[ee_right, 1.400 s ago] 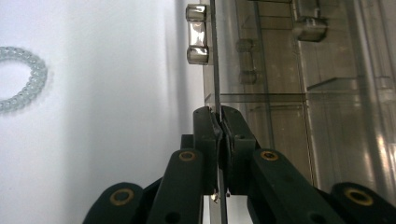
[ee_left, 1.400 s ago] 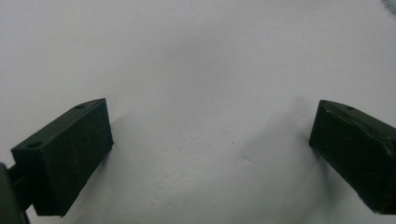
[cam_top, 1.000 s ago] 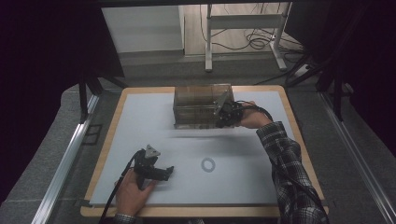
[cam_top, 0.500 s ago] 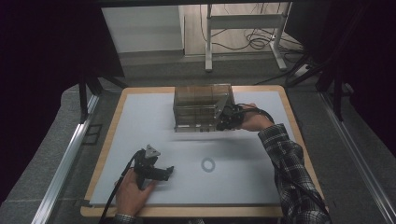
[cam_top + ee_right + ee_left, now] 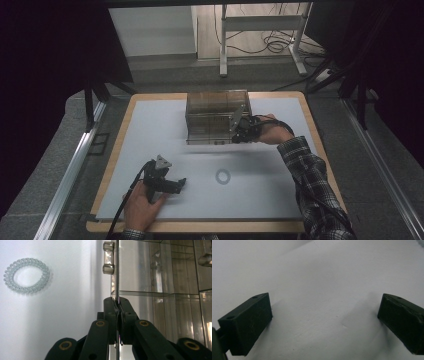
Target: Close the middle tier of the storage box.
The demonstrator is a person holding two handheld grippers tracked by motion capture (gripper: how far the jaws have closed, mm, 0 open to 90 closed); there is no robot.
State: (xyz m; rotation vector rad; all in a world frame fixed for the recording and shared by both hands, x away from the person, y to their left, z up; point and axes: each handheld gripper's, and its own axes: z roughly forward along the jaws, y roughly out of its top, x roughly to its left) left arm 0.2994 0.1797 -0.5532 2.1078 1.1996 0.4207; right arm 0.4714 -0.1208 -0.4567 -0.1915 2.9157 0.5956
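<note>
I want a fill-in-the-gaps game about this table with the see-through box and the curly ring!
1. The right hand-held gripper is shut on a thin panel of the clear ____, which has compartments inside.
2. The spiral hair ring lies on the ____ mat.
3. The left hand-held gripper has its jaws ____, with nothing between them.
4. In the high view, the ring lies between the box and the ____ edge of the table.

Missing words: box; white; open; near

Contents of clear organizer box (image 5: pixel 216 116) indistinct behind glare; its front panel (image 5: pixel 116 277) cut off at top edge.
</note>
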